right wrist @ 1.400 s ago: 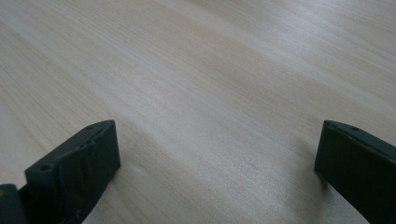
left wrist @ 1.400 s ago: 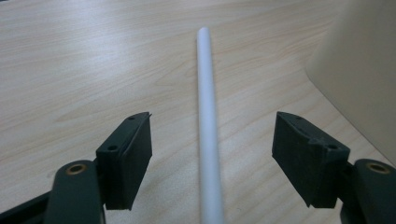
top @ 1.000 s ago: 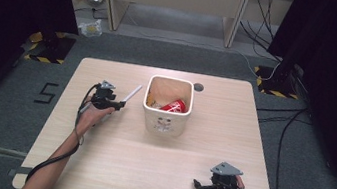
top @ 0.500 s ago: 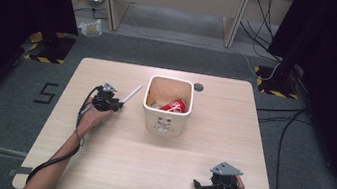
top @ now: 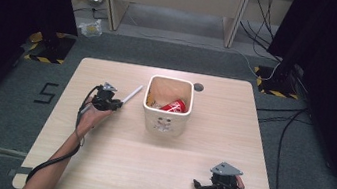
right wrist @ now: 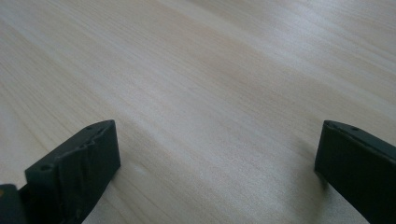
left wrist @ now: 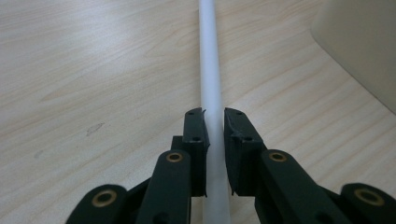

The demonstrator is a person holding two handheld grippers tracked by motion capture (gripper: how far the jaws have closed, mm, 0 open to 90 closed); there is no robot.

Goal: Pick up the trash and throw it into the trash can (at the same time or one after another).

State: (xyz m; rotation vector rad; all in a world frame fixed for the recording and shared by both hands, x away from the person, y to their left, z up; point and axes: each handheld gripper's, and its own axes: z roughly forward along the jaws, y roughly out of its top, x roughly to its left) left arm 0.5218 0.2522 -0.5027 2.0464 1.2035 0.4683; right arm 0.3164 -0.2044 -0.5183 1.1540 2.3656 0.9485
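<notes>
A thin white stick [top: 131,94] points from my left gripper [top: 115,104] toward the cream bin [top: 165,122] at the table's middle. In the left gripper view the white stick [left wrist: 209,84] runs straight up between the two black jaws, which are closed against its sides, so my left gripper [left wrist: 214,122] is shut on it. The bin's cream wall [left wrist: 359,51] curves in at the upper right of that view. Near the table's front right edge my right gripper [top: 199,187] rests low, and in its own view my right gripper [right wrist: 217,140] stands wide open over bare wood.
Inside the bin lies a red can [top: 173,107] with some tan scraps. A small dark hole [top: 198,86] marks the wooden table [top: 111,162] behind the bin. Cables trail across the grey floor at the right.
My left gripper has slid slightly back toward the person with the white stick. The right gripper has stayed put.
</notes>
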